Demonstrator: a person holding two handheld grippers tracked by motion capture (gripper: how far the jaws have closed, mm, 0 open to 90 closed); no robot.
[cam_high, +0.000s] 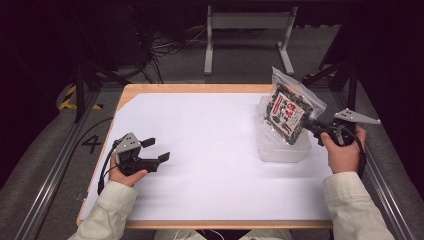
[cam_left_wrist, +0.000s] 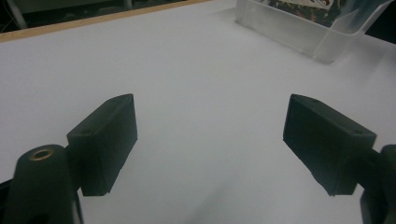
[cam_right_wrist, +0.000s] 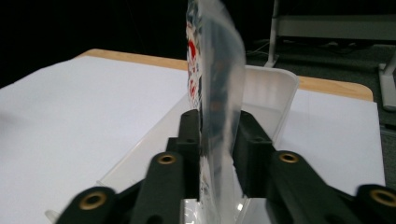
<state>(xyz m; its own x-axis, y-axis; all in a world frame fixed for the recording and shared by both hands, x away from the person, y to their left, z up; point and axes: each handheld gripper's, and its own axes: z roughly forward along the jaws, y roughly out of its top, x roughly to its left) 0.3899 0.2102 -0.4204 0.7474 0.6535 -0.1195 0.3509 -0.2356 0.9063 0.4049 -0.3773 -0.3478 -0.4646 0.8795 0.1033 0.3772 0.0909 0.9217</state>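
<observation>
A clear snack bag (cam_high: 287, 107) with a red, white and black label stands upright over a clear plastic bin (cam_high: 280, 150) at the table's right side. My right gripper (cam_high: 307, 124) is shut on the bag's lower right corner. In the right gripper view the bag (cam_right_wrist: 215, 70) rises edge-on between the two black jaws of my right gripper (cam_right_wrist: 217, 135), and both pads touch it, with the bin (cam_right_wrist: 275, 93) below and beyond. My left gripper (cam_high: 157, 149) rests open at the table's left, nothing between its jaws, and its view shows my left gripper (cam_left_wrist: 210, 135) over bare white surface.
A white sheet (cam_high: 200, 150) covers the wooden table. The bin (cam_left_wrist: 299, 35) sits far off in the left gripper view. Beyond the table's far edge stand a grey metal frame (cam_high: 247, 30) and loose cables on the floor.
</observation>
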